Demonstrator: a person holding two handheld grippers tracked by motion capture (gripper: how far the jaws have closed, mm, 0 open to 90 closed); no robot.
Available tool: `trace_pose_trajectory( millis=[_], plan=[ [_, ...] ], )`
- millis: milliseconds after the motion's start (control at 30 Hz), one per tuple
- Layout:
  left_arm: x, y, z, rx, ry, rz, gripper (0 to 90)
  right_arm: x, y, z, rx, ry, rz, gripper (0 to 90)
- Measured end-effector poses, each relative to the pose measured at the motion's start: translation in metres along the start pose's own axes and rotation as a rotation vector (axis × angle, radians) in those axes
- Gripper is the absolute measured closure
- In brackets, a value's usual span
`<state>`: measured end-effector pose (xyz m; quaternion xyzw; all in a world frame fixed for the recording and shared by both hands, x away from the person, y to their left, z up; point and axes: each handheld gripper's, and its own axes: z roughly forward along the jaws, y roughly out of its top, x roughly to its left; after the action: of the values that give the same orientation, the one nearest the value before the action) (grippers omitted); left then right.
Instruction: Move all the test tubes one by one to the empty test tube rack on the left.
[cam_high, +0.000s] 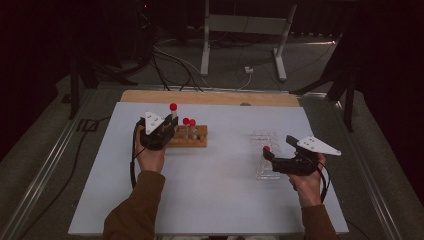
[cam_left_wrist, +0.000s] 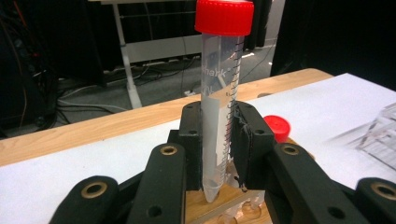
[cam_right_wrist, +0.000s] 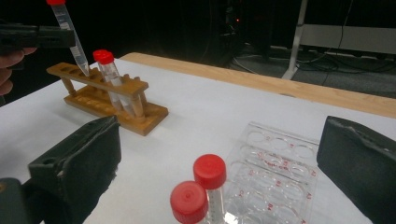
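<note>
L gripper (cam_left_wrist: 219, 140) clamps red-capped tube (cam_left_wrist: 220, 88) upright btwn both pads, tip just above wooden rack (cam_right_wrist: 105, 95), cap well above jaws; R gripper (cam_right_wrist: 219, 154) jaws wide, nothing btwn pads, near clear rack (cam_right_wrist: 275, 172), well apart from wooden rack.

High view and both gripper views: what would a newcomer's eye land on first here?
First, the red-capped tube clamped upright in the left tongs, its tip just above the wooden rack at table left. Next, two capped tubes standing in that rack. Then the clear plastic rack at table right with two red-capped tubes, between the open right tongs.
</note>
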<state>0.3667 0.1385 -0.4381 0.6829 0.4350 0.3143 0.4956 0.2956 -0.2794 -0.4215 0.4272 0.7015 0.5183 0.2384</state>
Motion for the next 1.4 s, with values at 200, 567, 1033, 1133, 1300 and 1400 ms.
trace_pose_trajectory(
  millis=[200,567,1033,1133,1300,1400],
  plan=[
    [0.002,-0.003,0.006,0.017,0.008,-0.007,76.0,-0.002,0.0,-0.003,-0.009,-0.002,0.004,0.0],
    [0.003,-0.016,0.011,0.054,0.005,-0.021,75.9,-0.003,-0.002,-0.003,-0.004,0.002,0.008,0.0],
    [0.0,-0.031,0.019,0.134,0.016,-0.015,75.6,-0.002,-0.003,-0.003,-0.007,0.006,0.009,0.0],
    [0.0,-0.032,0.02,0.144,0.018,-0.013,75.4,-0.002,-0.003,-0.003,-0.007,0.009,0.008,0.0],
    [0.0,-0.032,0.02,0.144,0.019,-0.015,75.2,-0.001,-0.003,-0.002,-0.007,0.01,0.007,0.0],
    [0.0,-0.032,0.02,0.144,0.017,-0.016,74.3,-0.001,-0.003,-0.002,-0.008,0.012,0.007,0.0]
  ],
)
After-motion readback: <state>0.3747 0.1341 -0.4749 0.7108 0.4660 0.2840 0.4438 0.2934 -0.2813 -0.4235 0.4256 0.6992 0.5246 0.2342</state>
